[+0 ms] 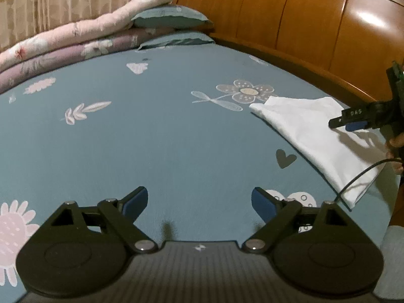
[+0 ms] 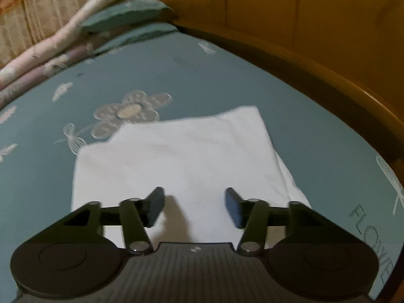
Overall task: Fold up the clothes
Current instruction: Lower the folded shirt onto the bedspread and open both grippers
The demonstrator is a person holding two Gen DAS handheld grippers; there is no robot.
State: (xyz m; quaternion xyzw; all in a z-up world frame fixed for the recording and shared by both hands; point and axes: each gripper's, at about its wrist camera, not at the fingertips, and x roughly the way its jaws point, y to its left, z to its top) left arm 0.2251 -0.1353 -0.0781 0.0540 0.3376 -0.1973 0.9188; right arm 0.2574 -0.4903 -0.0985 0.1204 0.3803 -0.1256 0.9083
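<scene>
A white garment, folded into a flat rectangle, lies on the teal flowered bedsheet near the wooden headboard. It also shows at the right of the left wrist view. My right gripper is open and empty, hovering just above the garment's near edge; it appears from the side in the left wrist view. My left gripper is open and empty over bare sheet, well to the left of the garment.
A wooden headboard runs along the far right. Teal pillows and a rolled pink and purple quilt lie at the back left. A curtain hangs behind. A black cable crosses the garment's corner.
</scene>
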